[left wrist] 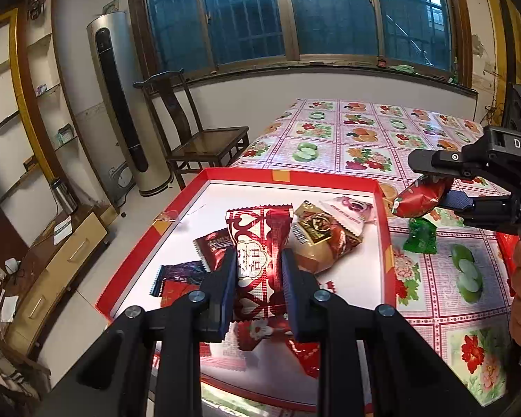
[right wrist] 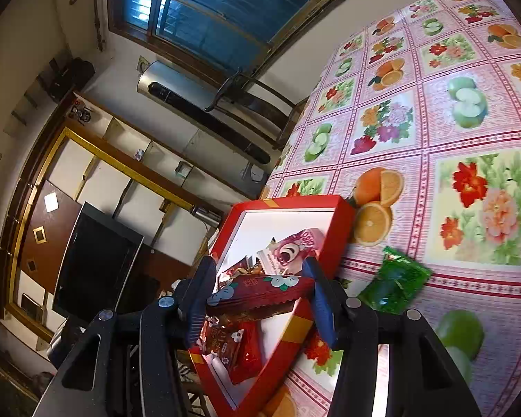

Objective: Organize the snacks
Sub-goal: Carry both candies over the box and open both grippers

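We carry a snack in each hand toward the red box, which sits open on the bench near its edge. The left gripper has its fingers pinched almost fully together on a red-and-white heart-patterned packet, held upright above the box floor. The right gripper has its fingers set moderately apart and clamped on the ends of a dark red flower-printed packet, which hangs just over the box's near wall; in the left wrist view the same packet sits beside the box's far right corner.

To do this step well, we bring each packet fully inside the rim before letting go, and lower it close to the white floor so it does not bounce out. We aim for the bare patch at the back, away from the gold-wrapped snack and the pink packet already piled in the middle. We release one side at a time so the hands do not collide over the box. A green candy lies on the bench just outside the box and looks like the next pick.
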`<act>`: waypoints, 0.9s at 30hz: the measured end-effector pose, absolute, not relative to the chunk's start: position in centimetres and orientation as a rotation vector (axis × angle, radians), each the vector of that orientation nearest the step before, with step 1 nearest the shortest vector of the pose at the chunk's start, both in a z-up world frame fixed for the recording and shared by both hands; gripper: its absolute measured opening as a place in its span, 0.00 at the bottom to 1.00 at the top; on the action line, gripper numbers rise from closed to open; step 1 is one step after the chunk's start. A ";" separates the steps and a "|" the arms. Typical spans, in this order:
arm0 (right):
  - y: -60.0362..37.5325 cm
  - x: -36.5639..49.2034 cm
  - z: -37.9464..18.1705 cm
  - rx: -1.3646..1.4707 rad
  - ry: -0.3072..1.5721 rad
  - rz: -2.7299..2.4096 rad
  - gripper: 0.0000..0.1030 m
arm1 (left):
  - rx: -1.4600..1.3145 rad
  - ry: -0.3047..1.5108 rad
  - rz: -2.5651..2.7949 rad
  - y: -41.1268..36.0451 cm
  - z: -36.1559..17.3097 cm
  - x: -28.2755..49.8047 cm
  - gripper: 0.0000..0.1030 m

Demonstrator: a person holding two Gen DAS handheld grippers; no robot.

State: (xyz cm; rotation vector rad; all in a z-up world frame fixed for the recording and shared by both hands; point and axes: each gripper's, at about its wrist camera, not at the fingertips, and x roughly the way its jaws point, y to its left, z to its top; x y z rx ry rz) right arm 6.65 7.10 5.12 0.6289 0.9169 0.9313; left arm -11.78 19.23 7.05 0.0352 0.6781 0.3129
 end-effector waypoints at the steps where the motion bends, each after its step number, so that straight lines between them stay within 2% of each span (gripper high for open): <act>1: 7.7 6.5 5.1 0.621 0.920 0.934 0.55 | 0.032 0.680 0.321 19.6 7.0 -11.8 0.24; 20: 15.3 5.7 4.8 0.513 0.920 0.965 0.56 | -0.007 0.727 0.403 23.9 5.7 -11.5 0.25; 21: 15.4 5.7 4.9 0.510 0.916 0.956 0.56 | -0.010 0.733 0.412 24.0 5.7 -11.4 0.29; 22: 15.4 5.7 5.0 0.506 0.913 0.948 0.57 | -0.015 0.738 0.421 24.1 5.7 -11.3 0.46; 23: 15.2 5.8 5.2 0.503 0.915 0.941 0.60 | -0.019 0.739 0.435 24.3 5.8 -11.3 0.73; 24: 14.9 5.8 5.3 0.502 0.917 0.929 0.63 | -0.020 0.733 0.454 24.4 5.9 -11.4 0.84; 25: 14.1 5.9 5.4 0.503 0.915 0.902 0.69 | -0.013 0.713 0.479 24.3 6.2 -11.6 0.89; 27: 12.0 6.0 6.0 0.512 0.891 0.855 0.69 | 0.013 0.670 0.492 23.9 7.1 -11.8 0.90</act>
